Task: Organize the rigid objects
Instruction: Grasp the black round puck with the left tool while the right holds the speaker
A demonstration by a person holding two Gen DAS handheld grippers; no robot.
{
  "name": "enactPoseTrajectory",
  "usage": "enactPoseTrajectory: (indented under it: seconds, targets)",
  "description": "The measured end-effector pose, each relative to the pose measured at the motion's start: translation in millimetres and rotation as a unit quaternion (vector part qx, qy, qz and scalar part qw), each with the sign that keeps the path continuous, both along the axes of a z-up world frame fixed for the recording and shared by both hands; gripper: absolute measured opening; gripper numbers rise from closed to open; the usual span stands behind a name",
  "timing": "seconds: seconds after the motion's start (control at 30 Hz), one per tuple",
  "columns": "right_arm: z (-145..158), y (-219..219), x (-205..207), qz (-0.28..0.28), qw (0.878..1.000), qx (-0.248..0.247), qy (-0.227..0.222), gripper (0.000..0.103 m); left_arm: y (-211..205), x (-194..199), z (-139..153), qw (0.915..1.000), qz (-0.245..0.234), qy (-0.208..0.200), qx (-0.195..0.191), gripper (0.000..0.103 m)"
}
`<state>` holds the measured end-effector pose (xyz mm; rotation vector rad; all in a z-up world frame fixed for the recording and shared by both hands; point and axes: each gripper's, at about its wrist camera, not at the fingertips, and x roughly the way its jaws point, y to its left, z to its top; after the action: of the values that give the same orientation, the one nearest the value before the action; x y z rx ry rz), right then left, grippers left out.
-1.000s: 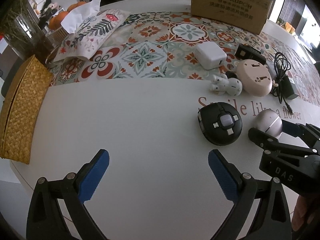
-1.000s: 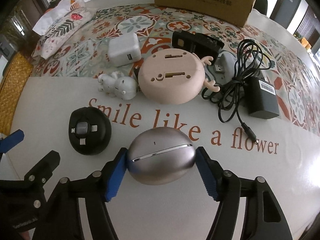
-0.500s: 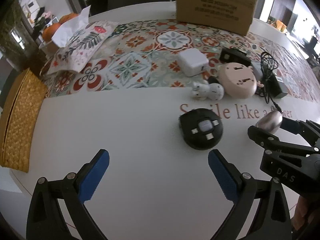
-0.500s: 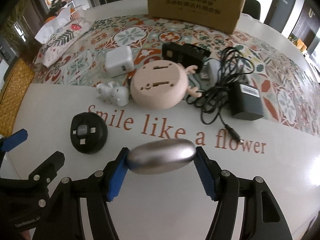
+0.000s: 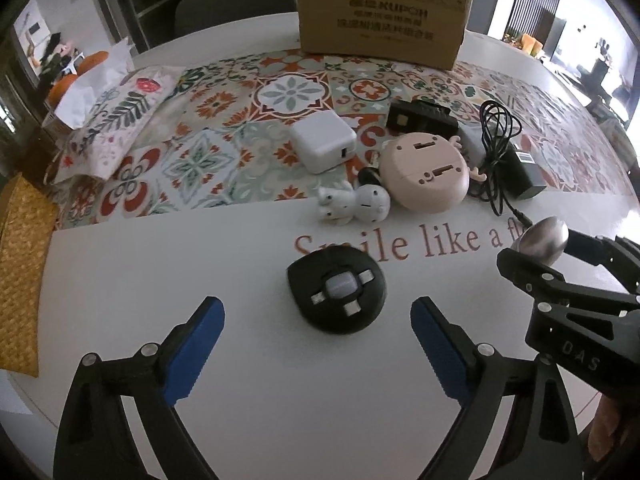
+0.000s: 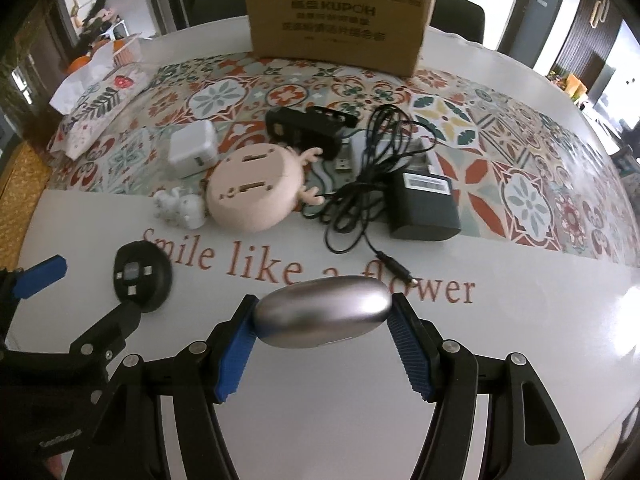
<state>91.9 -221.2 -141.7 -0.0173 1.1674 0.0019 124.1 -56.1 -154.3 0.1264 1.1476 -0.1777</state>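
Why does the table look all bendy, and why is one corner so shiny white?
Both wrist views use fisheye lenses, so the table edge and cardboard box curve. In the right wrist view, window light glares off the tabletop at the right edge. In the left wrist view, the left side looks dimmer.

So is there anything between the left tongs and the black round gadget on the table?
Nothing visible. The left tongs are closing with only bare white table between their pads, and the black round gadget lies just ahead, apart from the other items.
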Motion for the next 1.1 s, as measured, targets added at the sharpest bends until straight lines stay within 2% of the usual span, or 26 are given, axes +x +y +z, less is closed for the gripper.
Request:
enactPoseTrajectory:
  seconds: [0.27, 0.43, 0.63, 1.1]
  targets:
    - [-7.8, -6.6, 11.9, -0.009, 1.000, 0.005, 0.006, 0.065, -2.2, 16.4, -18.6, 0.9984, 0.022, 0.038, -0.036, 0.076]
    - [-9.8, -5.6, 15.9, -0.004, 1.000, 0.003, 0.006, 0.065, -3.8, 20.2, -26.8, 0.9975, 0.027, 0.051, -0.041, 0.064]
    - [-13.2, -5.5, 16.1, -0.002, 1.000, 0.006, 0.011, 0.065, -6.5, 19.9, -28.1, 0.9983, 0.024, 0.041, -0.033, 0.057]
    - [-4.4, -6.7, 9.3, 0.002, 1.000, 0.009, 0.003, 0.065, -8.4, 14.2, -13.4, 0.9985, 0.008, 0.029, -0.045, 0.057]
